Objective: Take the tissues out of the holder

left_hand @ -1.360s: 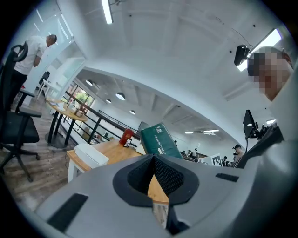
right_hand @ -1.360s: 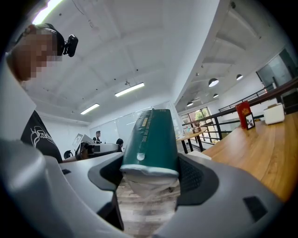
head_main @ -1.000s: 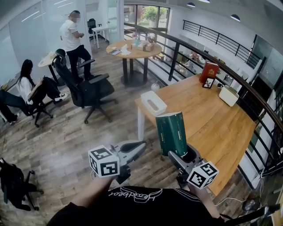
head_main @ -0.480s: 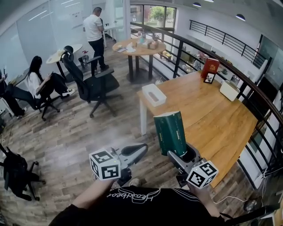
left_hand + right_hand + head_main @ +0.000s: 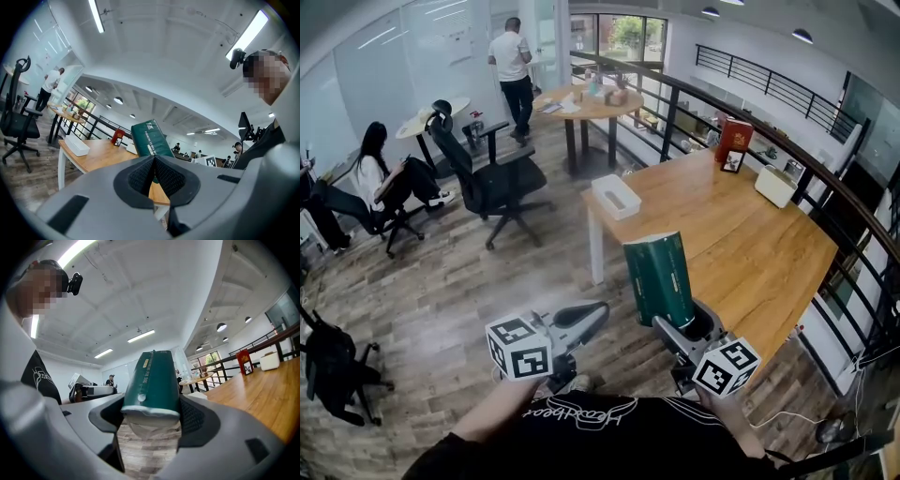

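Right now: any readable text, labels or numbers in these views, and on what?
"FOR YOU": end of a yellow line on the green tissue pack; the rest of that line is blurred.
White print down the pack's side, left gripper view: too small to read.
Script on the person's black shirt: not legible.
Print on the red box: too small.

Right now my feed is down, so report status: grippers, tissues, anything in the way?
Right gripper shut on green tissue pack, upright. Left gripper shut, nothing in it. White holder on table corner, apart from both. Office chair left of table.
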Available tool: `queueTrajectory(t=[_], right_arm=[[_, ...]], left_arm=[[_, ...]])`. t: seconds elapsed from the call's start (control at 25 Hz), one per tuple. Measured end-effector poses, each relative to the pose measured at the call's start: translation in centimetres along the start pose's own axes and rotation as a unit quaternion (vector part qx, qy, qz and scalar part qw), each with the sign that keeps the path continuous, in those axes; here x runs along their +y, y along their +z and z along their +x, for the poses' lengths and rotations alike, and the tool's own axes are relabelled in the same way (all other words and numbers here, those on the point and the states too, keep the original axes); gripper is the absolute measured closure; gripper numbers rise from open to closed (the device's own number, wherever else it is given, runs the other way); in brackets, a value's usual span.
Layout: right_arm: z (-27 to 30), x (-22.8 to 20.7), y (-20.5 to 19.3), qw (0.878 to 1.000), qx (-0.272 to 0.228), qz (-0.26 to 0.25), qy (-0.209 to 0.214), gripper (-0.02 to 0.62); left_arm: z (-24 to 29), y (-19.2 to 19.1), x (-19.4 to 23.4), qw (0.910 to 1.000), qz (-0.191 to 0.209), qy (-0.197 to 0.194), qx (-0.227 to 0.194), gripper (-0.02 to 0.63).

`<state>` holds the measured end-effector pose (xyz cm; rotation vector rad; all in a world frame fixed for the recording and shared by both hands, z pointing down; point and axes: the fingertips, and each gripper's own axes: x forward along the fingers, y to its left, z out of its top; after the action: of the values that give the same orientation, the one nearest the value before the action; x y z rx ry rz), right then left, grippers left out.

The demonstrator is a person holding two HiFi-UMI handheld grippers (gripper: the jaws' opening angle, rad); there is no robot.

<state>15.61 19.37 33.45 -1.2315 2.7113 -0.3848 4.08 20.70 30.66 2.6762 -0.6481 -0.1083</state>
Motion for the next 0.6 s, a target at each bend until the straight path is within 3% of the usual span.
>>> queueTrajectory(t=[0.6], right_arm=[[-2.3, 0.0, 0.4, 1.0, -0.015, -0.008, -0.009, 0.247]], left_arm=[[0.9, -0.9, -2.8, 0.9994, 0.026, -0.009, 0.019, 0.592]])
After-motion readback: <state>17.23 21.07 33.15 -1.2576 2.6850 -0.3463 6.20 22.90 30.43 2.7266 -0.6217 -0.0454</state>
